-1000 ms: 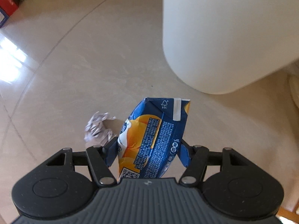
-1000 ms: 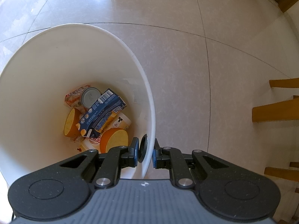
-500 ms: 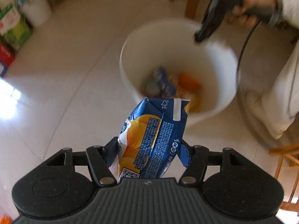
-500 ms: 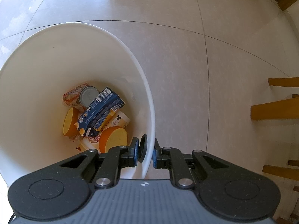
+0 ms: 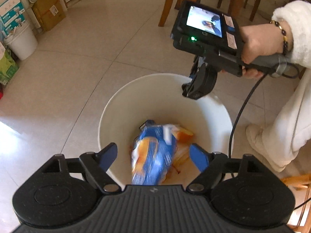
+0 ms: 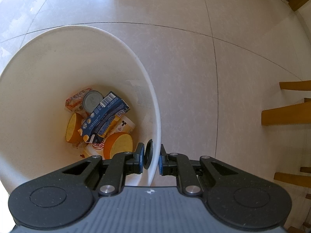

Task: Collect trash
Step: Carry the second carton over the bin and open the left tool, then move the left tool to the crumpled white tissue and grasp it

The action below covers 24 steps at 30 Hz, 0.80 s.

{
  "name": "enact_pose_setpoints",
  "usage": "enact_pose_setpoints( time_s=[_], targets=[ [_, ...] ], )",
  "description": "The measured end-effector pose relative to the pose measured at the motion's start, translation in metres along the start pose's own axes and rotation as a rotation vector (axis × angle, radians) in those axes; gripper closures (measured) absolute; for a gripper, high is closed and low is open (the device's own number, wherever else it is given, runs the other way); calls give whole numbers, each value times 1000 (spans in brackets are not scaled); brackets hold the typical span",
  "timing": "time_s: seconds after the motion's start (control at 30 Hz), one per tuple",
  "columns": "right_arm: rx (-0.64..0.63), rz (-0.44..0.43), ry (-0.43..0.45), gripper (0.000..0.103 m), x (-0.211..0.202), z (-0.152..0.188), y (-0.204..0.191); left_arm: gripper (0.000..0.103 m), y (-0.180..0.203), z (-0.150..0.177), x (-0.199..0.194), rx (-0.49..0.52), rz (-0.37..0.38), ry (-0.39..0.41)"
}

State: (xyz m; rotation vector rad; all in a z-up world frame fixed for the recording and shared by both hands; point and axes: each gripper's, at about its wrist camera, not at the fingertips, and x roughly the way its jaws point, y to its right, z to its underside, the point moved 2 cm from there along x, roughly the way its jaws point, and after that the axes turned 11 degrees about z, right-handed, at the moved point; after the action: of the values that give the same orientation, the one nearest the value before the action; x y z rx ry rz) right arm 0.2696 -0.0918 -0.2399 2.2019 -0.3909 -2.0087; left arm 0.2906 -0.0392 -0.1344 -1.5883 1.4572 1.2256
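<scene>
Left gripper (image 5: 153,157) jaws just opened, apart; blue carton (image 5: 153,155) loose between, blurred, dropping over white bin (image 5: 108,112). Right gripper (image 6: 151,159) clamped on bin rim at 5 o'clock. Several pieces already binned; whether more trash remains not visible.

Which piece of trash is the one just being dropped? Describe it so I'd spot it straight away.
Find the white bin on the tiled floor. Just above its mouth, between the left gripper's spread blue pads, is a blurred blue carton with orange fruit print. It alone hangs loose above the settled trash.
</scene>
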Motion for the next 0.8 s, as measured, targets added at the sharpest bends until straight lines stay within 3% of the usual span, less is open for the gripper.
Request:
enact_pose_setpoints(
  time_s=[0.13,0.43,0.6,0.8],
  targets=[
    [-2,0,5,86,0,1,1,21,-7,9,12,-25,-1,-3],
    [1,-1,8,86,-1,2,1,21,-11,32,-11,-80,-54,9],
    [0,-1,10,86,-3,2,1,20,-22,66,-21,-132,-104,34],
    [1,2,16,86,-3,3,0,20,-46,123,-12,-283,-158,28]
  ],
)
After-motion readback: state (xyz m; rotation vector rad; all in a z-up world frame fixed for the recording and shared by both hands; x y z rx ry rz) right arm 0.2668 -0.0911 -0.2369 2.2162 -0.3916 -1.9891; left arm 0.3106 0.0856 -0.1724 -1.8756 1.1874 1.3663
